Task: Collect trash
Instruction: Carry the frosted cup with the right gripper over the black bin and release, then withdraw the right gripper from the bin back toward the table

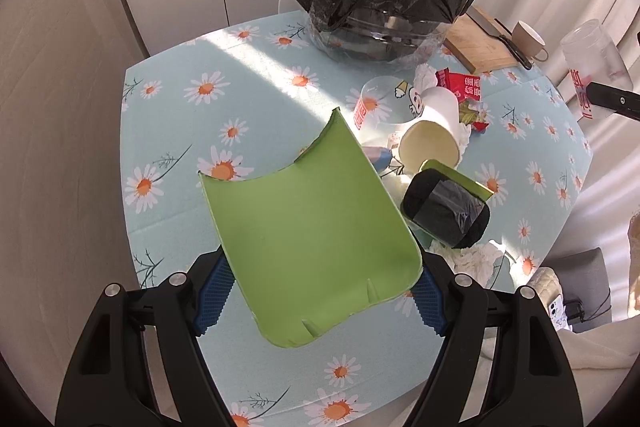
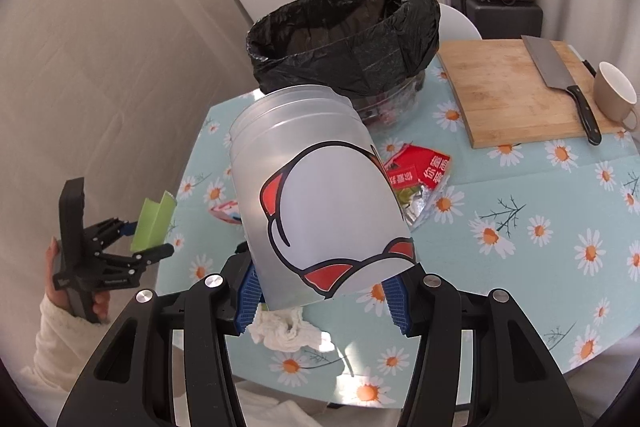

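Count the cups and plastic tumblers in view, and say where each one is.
4 visible; more may be hidden. Frosted tumbler in the right gripper. Clear printed cup and white paper cup lie on the table. Beige mug stands beside the cutting board.

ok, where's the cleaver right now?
In the right wrist view the cleaver lies on the wooden cutting board at upper right, next to the beige mug, right of the black-lined bin.

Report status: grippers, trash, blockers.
Left gripper holds green plastic piece. Right gripper holds frosted cup. Bin ahead, path clear.
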`<state>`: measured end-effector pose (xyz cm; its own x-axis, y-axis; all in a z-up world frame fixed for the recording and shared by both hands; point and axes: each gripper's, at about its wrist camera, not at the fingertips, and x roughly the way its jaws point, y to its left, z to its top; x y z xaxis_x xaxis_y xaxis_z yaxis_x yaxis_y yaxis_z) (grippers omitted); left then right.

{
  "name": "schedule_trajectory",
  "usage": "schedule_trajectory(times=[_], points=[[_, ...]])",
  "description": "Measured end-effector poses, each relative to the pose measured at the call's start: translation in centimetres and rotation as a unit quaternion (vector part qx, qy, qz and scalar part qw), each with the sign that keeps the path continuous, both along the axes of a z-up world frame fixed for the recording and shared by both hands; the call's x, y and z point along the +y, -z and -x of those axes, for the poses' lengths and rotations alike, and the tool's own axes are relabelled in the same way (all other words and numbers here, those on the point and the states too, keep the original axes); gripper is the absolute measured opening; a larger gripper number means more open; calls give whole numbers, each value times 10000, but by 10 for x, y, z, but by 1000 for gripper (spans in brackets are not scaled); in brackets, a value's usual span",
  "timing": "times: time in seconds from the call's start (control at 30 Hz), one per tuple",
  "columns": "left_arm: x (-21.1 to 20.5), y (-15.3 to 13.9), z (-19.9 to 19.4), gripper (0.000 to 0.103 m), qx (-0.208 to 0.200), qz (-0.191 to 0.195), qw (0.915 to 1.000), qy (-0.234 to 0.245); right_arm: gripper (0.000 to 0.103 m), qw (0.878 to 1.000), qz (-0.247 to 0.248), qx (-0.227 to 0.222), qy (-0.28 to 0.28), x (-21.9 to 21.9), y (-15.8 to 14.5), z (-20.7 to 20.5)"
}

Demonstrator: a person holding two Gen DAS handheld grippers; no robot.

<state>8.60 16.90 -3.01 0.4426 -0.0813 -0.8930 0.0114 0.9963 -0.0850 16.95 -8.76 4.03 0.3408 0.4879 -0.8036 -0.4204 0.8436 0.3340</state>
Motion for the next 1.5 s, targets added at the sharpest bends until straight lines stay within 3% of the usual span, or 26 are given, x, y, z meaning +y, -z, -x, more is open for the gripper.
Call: schedule_trajectory(times=[0.37,0.53,0.77,1.1,1.2,1.27,1.3,1.37,1.5], points=[[6,-40,-52,76,-482,11,9944,939,49,9952,-121,-758,608,23,-41,-8],[3,-59,-75,76,-583,34,9923,1096,49,9938,-285,-788,733,29,-48,-24],[-6,-82,-117,76,-705,-106,9907,1157,51,9938,-193,-971,510,39,-58,-69],[-31,-104,-201,76,-791,-332,9879,1292,51,9958,-398,-824,102,50,-54,-160],[-40,-106,-225,78,-849,-587,9844,1425,63,9951,-577,-784,172,50,-54,-183],[-45,-104,-241,87,-880,-774,9822,1467,84,9935,-634,-912,236,52,-57,-195],[-48,-103,-246,88,-899,-944,9808,1453,87,9926,-677,-959,300,52,-60,-200],[-51,-102,-251,88,-933,-1089,9784,1487,87,9913,-793,-984,361,51,-63,-208],[-49,-97,-244,91,-856,-1012,9803,1463,87,9912,-939,-848,390,46,-61,-213]])
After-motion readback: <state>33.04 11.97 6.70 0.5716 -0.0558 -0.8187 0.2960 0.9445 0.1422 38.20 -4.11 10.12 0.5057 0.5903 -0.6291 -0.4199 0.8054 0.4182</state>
